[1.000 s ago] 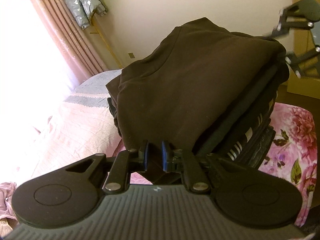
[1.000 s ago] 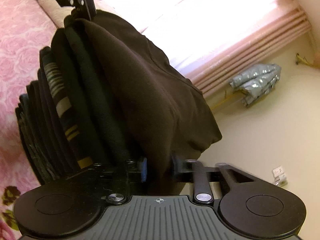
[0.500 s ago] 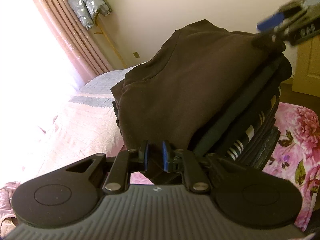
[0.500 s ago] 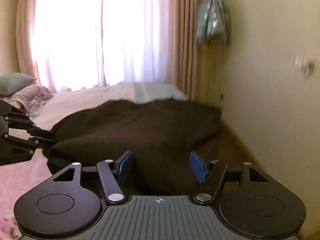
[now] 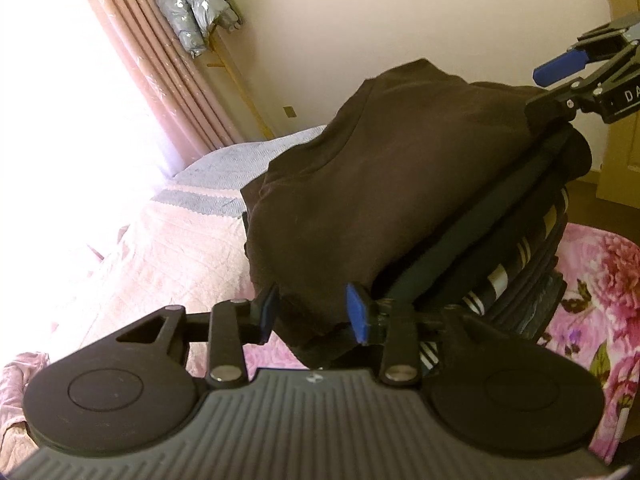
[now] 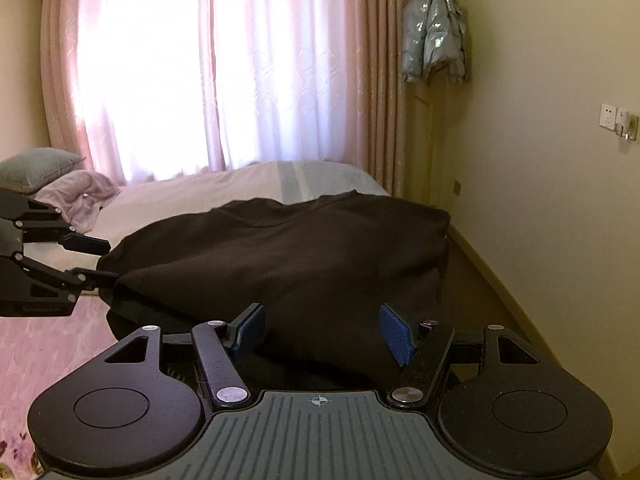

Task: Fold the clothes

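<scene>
A dark brown garment (image 5: 400, 184) lies folded on top of a stack of folded dark clothes (image 5: 516, 264), one of them striped. My left gripper (image 5: 313, 312) is open, its blue pads on either side of the garment's near corner. At the far right corner of the stack, my right gripper (image 5: 534, 90) is open too. In the right wrist view the brown garment (image 6: 300, 248) spreads in front of my right gripper (image 6: 322, 330), whose pads stand wide apart at its near edge. My left gripper (image 6: 112, 261) shows at the left, with its fingers apart at the garment's left corner.
The stack rests on a bed with a floral pink blanket (image 5: 600, 272) and a pale pink cover (image 5: 160, 248). A grey pillow (image 6: 36, 168) and a crumpled pink cloth (image 6: 80, 192) lie at the bed's head. Curtains (image 6: 240, 64), a silver jacket on a stand (image 6: 434, 28) and a wall (image 6: 540, 160) stand behind.
Both grippers have let go of the brown garment: the right one opened first and swung level, and the left one has now opened. The garment stays on the stack.
</scene>
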The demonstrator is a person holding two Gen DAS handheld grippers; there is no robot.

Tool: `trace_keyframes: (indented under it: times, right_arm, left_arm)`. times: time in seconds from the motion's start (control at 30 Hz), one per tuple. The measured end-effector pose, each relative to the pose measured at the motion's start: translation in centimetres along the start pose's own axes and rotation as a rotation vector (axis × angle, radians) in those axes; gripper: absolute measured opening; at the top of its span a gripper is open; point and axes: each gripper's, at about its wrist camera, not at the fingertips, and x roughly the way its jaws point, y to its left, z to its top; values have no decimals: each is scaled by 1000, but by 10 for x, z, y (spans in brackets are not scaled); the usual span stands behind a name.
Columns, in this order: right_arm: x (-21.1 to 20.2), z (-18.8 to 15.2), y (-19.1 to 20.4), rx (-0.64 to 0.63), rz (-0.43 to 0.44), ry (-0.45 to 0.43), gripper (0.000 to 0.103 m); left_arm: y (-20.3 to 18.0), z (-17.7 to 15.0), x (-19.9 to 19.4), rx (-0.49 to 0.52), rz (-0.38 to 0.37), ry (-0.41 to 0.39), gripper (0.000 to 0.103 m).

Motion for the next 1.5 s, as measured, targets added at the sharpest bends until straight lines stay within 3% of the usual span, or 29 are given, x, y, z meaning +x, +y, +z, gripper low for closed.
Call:
trace_keyframes:
  times: [0.53, 0.73, 0.87, 1.03, 1.33, 1.5]
  right_arm:
    - [-5, 3, -2, 39, -37, -34, 67]
    - [22, 36, -8, 26, -65, -86, 67]
    - [75, 46, -25, 69, -45, 85, 66]
    - [85, 19, -29, 107, 7, 215, 66]
    - [13, -66, -5, 48, -1, 184, 66]
    - [13, -69, -5, 52, -7, 173, 66]
  left_arm:
    - [6, 2, -11, -47, 0, -37, 39]
    - [30, 31, 9, -91, 16, -99, 40]
    - [41, 44, 48, -128, -36, -32, 40]
    - [27, 13, 53, -132, -94, 35, 38]
    - [-24, -50, -8, -131, -98, 35, 37]
    - [-18, -45, -8, -115, -120, 31, 37]
